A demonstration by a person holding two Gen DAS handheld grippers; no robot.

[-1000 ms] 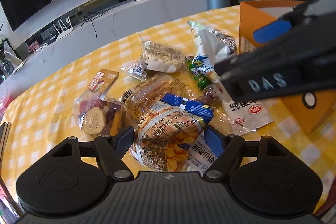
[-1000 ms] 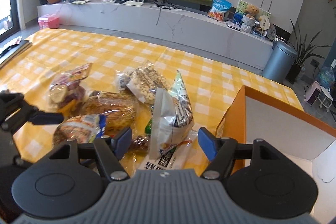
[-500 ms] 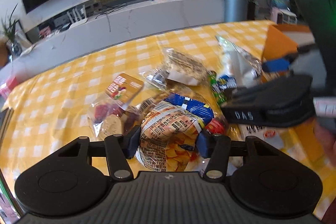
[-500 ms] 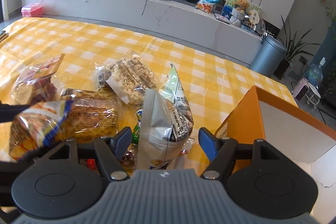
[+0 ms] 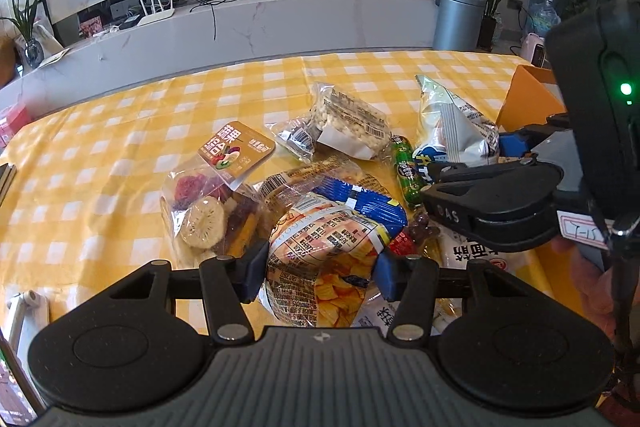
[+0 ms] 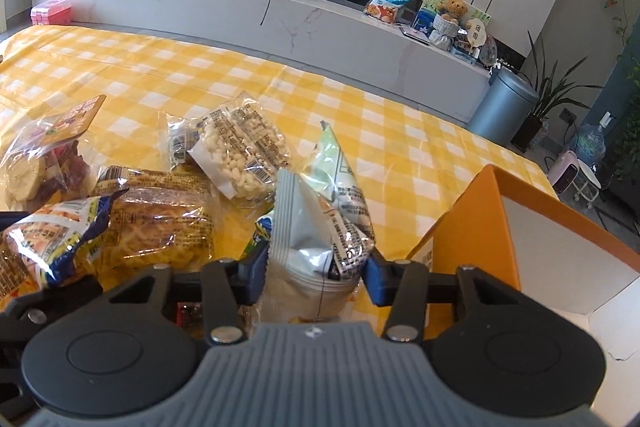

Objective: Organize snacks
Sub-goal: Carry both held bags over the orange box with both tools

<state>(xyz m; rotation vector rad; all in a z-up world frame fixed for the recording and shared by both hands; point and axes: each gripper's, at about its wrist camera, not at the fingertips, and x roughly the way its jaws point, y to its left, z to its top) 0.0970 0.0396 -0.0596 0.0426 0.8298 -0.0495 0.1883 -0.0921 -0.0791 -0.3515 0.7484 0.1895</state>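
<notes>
My left gripper [image 5: 318, 273] is shut on a chip bag with a blue top seal [image 5: 332, 247] and holds it above the snack pile; the bag also shows at the left of the right wrist view [image 6: 52, 243]. My right gripper [image 6: 316, 273] is shut on a silver-white snack bag [image 6: 320, 227], which shows in the left wrist view [image 5: 448, 131] too. The orange box with a white inside [image 6: 560, 239] stands just right of the right gripper. On the yellow checked tablecloth [image 6: 200, 75] lie a bread bag [image 6: 160, 211], a puffed-snack pack [image 6: 240, 151] and a dried-fruit pouch [image 5: 216, 195].
A green sausage stick [image 5: 406, 167] and white noodle packs [image 5: 472, 255] lie under the pile. Beyond the table's far edge are a marble TV bench [image 6: 280, 15] and a grey bin [image 6: 504, 107]. The right gripper's body [image 5: 520, 203] sits close at the left gripper's right.
My left gripper closed on the chip bag and lifted it. My right gripper moved onto the silver-white bag and closed on it.
</notes>
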